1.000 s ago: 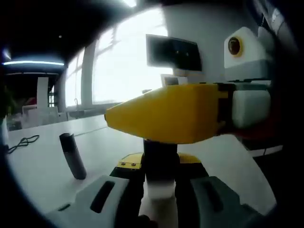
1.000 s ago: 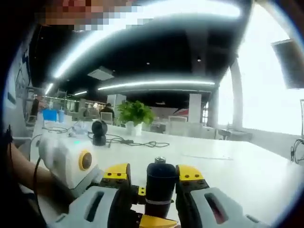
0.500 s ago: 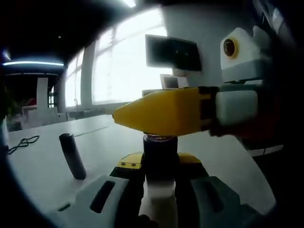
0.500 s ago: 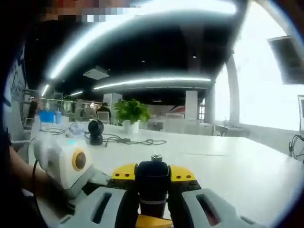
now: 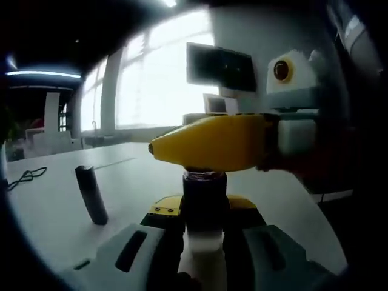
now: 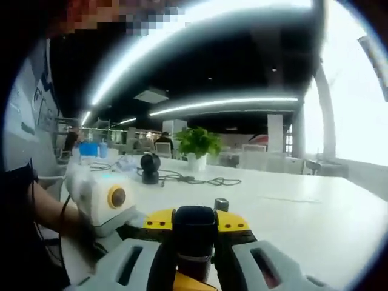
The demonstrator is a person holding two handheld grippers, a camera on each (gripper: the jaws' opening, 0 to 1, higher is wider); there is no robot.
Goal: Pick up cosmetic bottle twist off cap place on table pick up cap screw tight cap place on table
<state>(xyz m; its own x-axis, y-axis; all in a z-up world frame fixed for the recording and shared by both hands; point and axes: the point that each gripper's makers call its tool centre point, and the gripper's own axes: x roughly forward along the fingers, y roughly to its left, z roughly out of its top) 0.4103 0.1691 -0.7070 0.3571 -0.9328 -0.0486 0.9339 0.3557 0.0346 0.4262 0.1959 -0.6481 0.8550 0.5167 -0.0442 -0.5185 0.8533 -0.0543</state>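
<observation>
Table, long white top (image 5: pixel 66 218), spreads under both grippers. Right gripper (image 5: pixel 218 144), yellow-nosed with white body, crosses left gripper view from 3 o'clock, blocking space above bottle mouth. Left gripper (image 5: pixel 205 227) clamps black-and-white cosmetic bottle (image 5: pixel 204 209) upright, open neck toward 12. Right gripper view: jaws pinch black cylindrical cap (image 6: pixel 194 236), axis vertical. Dark slim tube (image 5: pixel 91 195) stands leaning at 9 o'clock.

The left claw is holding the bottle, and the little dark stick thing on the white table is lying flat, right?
Not quite. The left claw does hold the dark cosmetic bottle, but the slim dark tube stands upright on the white table, slightly tilted. The left gripper view shows it.
</observation>
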